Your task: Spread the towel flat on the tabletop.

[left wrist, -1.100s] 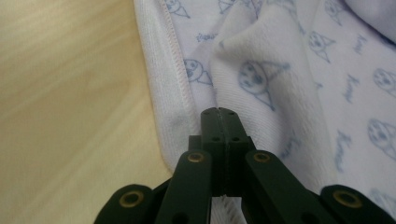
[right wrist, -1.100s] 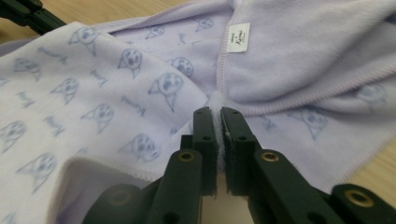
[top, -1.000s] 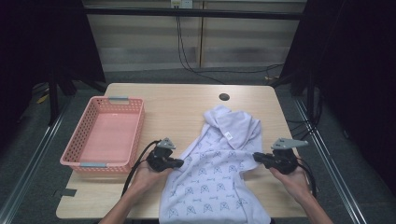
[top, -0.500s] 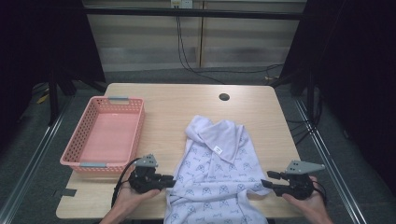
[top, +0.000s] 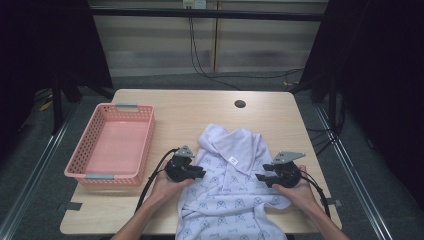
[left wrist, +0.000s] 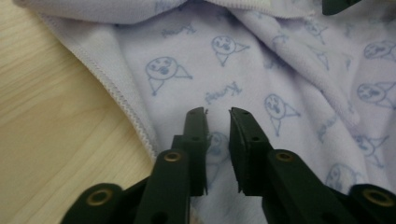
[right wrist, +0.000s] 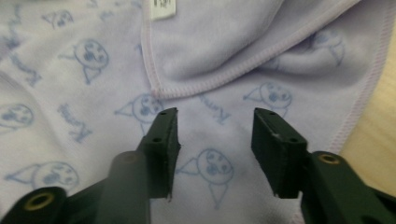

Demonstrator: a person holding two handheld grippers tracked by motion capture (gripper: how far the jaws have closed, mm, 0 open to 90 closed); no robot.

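A lavender garment [top: 227, 200] printed with small blue faces lies rumpled on the wooden table [top: 200, 110], its lower end hanging over the front edge. A white label [top: 233, 160] shows inside its collar. My left gripper [top: 202, 172] rests over the garment's left side, just inside the stitched hem [left wrist: 126, 102]. Its jaws stand slightly apart above the cloth [left wrist: 280, 60], holding nothing [left wrist: 218, 112]. My right gripper [top: 258, 176] hovers over the garment's right side. It is open wide [right wrist: 215, 112] above the cloth [right wrist: 224, 37], below the label [right wrist: 163, 8].
A pink mesh basket [top: 77, 165] with nothing in it stands at the table's left. A round hole [top: 240, 104] sits in the tabletop at the back. Bare wood lies behind the garment, left of it [left wrist: 56, 116] and along its right hem [right wrist: 380, 116].
The garment was dragged toward the front edge and a little left. Both grippers have since let go and moved back away from the edge, onto the cloth higher up.
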